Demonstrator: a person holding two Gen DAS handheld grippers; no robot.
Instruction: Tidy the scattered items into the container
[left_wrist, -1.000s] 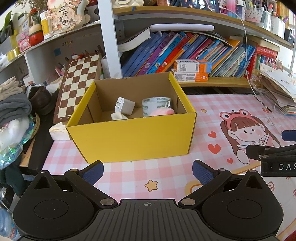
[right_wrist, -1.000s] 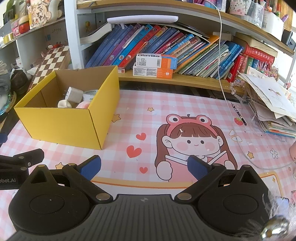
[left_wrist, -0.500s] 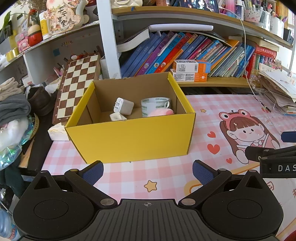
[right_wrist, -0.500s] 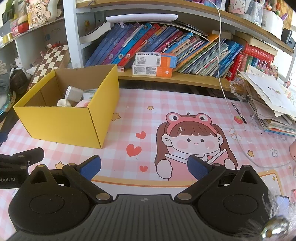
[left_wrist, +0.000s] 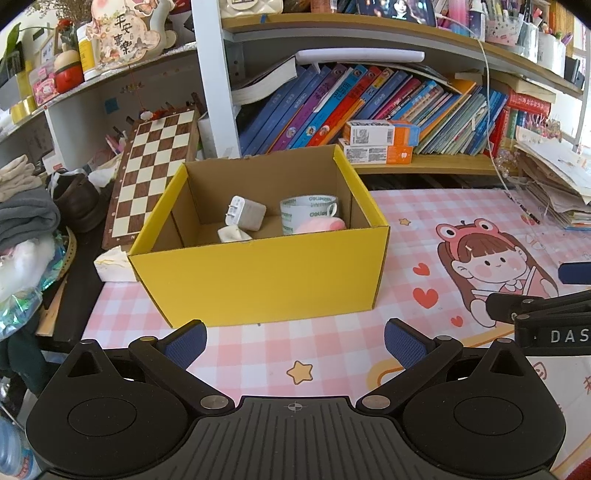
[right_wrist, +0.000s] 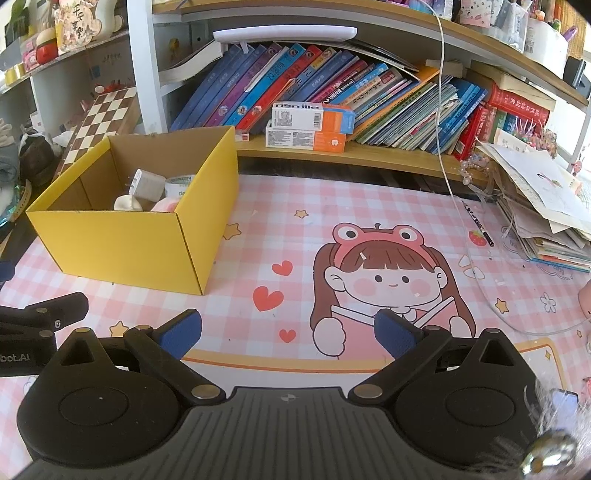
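A yellow cardboard box stands on the pink checked mat; it also shows in the right wrist view. Inside lie a white charger plug, a roll of tape, a pink soft item and a small white piece. My left gripper is open and empty, in front of the box. My right gripper is open and empty, to the right of the box over the cartoon girl print. The right gripper's side shows at the left wrist view's right edge.
A chessboard leans behind the box on the left. A bookshelf with books and toothpaste boxes runs along the back. A paper stack, a pen and a white cable lie at the right. Clothes pile up left.
Both grippers have drawn back slightly from the box; the view barely shifts. Nothing was taken hold of or let go.
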